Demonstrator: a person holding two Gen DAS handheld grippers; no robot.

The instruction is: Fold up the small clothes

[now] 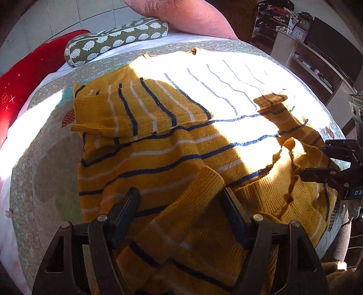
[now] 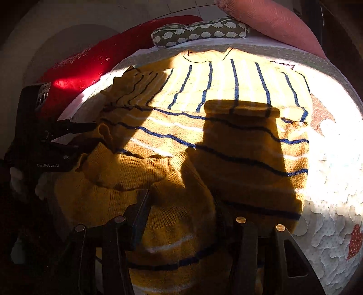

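This is a bedroom in a home. A bed covered by a quilted patchwork bedspread carries the work, with sunlight falling across it. Along its far edge lie a pink pillow, an olive bolster printed with white hedgehogs and a red cushion with star motifs. Beyond the far right corner stand dark wooden shelves crowded with household clutter and a small clock.
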